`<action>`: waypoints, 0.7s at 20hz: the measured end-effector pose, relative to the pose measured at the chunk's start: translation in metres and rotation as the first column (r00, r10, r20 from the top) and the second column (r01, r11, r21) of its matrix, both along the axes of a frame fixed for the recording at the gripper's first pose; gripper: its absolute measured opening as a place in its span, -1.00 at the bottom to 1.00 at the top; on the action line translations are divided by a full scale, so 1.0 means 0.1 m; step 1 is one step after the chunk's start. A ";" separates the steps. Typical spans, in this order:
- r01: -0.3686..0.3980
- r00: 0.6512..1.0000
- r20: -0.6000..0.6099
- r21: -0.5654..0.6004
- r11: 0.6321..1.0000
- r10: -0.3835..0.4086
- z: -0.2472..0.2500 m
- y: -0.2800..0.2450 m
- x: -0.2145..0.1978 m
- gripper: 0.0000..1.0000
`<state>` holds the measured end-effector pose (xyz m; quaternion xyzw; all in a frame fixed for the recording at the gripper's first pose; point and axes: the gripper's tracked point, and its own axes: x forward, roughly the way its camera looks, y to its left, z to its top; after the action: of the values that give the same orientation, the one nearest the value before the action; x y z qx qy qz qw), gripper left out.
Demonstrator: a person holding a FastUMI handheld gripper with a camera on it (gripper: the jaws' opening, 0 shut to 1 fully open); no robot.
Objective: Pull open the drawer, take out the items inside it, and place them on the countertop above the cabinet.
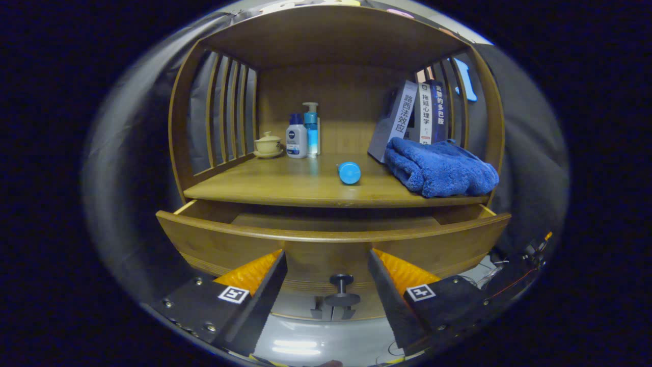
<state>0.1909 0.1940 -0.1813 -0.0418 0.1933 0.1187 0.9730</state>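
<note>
A wooden cabinet stands ahead with its drawer (pixel 331 244) pulled partly out; the little I see of the drawer's inside looks bare. A dark knob (pixel 341 290) sticks out of the drawer front, low between my fingers. My gripper (pixel 326 262) is open, its fingertips just in front of the drawer front, one on each side of the knob, touching nothing. On the countertop (pixel 285 186) above the drawer lies a blue tube (pixel 349 172) with its cap toward me. A blue towel (pixel 440 168) is heaped at the right.
At the back left of the countertop stand a small lidded cup (pixel 268 145), a white bottle (pixel 296 136) and a pump bottle (pixel 311 128). Books (pixel 412 114) lean at the back right behind the towel. Slatted wooden sides and a top shelf enclose the space.
</note>
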 end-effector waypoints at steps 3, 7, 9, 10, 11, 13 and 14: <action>0.003 1.000 0.002 0.047 0.999 -0.003 0.01 0.04 0.08 0.93; 0.004 1.000 0.001 0.064 0.998 -0.004 0.00 0.07 0.22 0.93; 0.003 1.000 0.001 0.073 0.997 -0.003 0.00 0.09 0.26 0.93; 0.002 1.000 0.002 0.082 0.997 -0.002 -0.01 0.10 0.30 0.93; 0.001 1.000 0.003 0.088 0.996 -0.002 -0.01 0.11 0.32 0.93; 0.002 1.000 0.009 0.094 0.996 -0.003 -0.01 0.11 0.36 0.93; 0.003 1.000 0.011 0.098 0.995 -0.004 -0.02 0.11 0.37 0.93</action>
<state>0.2277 0.2046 -0.1828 0.0058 0.1820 0.1261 0.9752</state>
